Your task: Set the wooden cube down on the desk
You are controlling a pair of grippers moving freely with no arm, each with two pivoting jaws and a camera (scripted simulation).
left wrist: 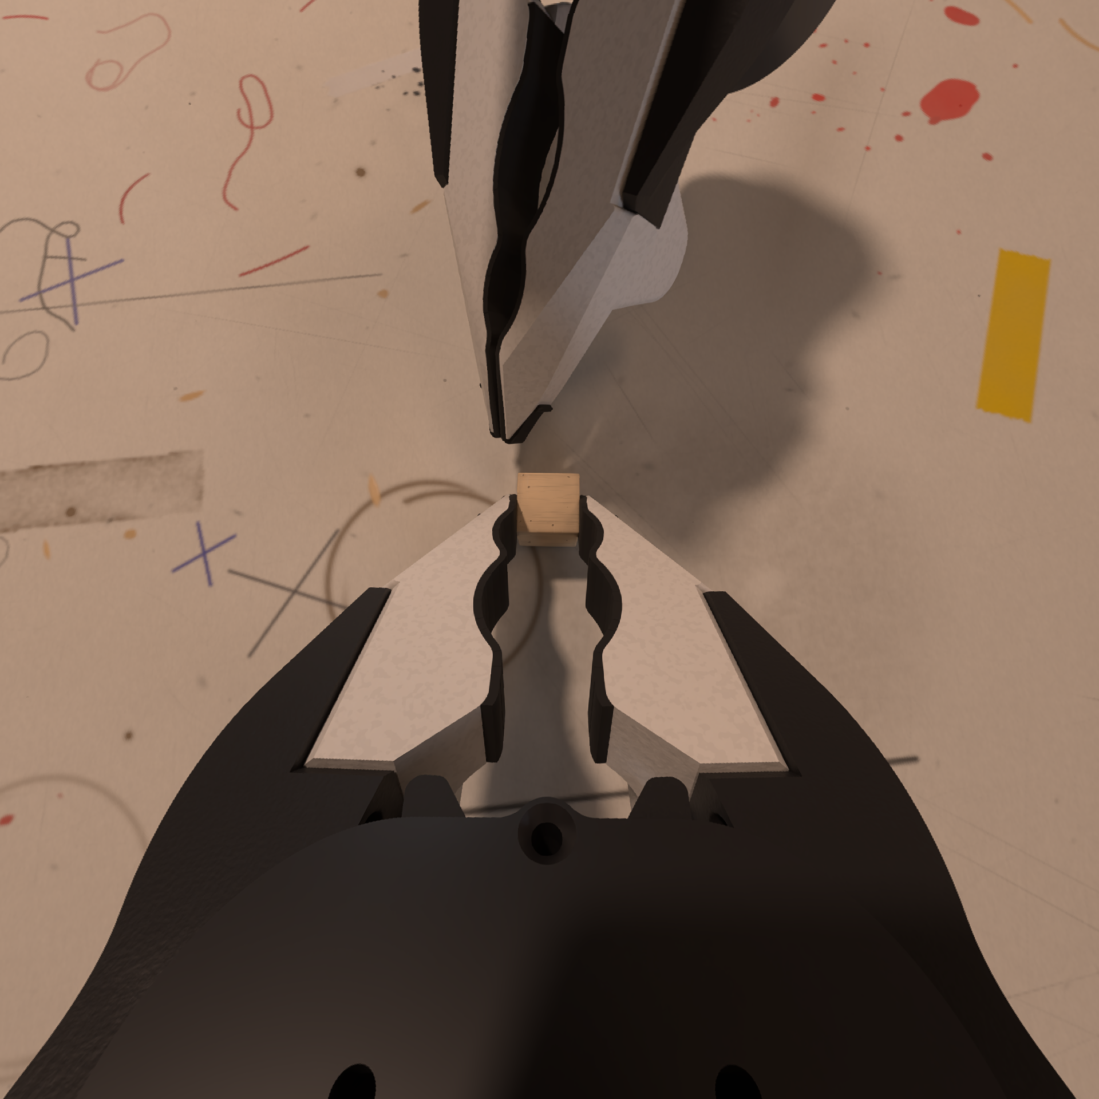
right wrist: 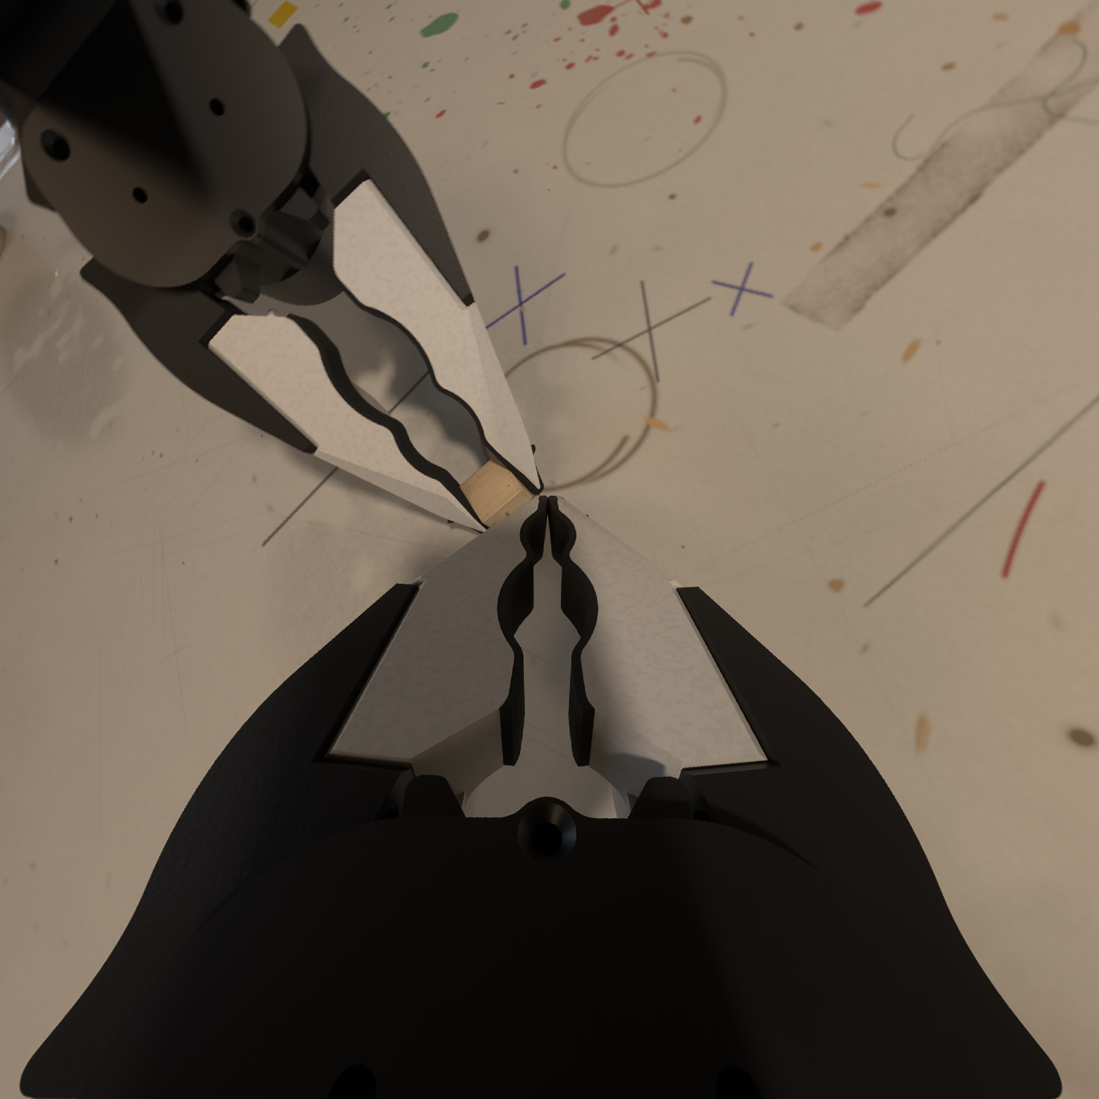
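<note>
A small pale wooden cube (left wrist: 548, 509) sits clamped between the fingertips of my left gripper (left wrist: 548, 505), above the desk (left wrist: 238, 386); its shadow falls just below it. In the right wrist view the same cube (right wrist: 493, 491) shows between the left gripper's tips (right wrist: 502, 496), which come in from the upper left. My right gripper (right wrist: 547, 502) is shut and empty, its tips almost touching the cube's corner. In the left wrist view the right gripper (left wrist: 505, 431) hangs in from the top, tips closed, just beyond the cube.
The desk is beige, marked with pen scribbles, crosses, circles and red paint splatters (left wrist: 948, 101). A yellow tape strip (left wrist: 1013, 336) lies at the right, a grey smear (left wrist: 101, 490) at the left. The two grippers stand tip to tip.
</note>
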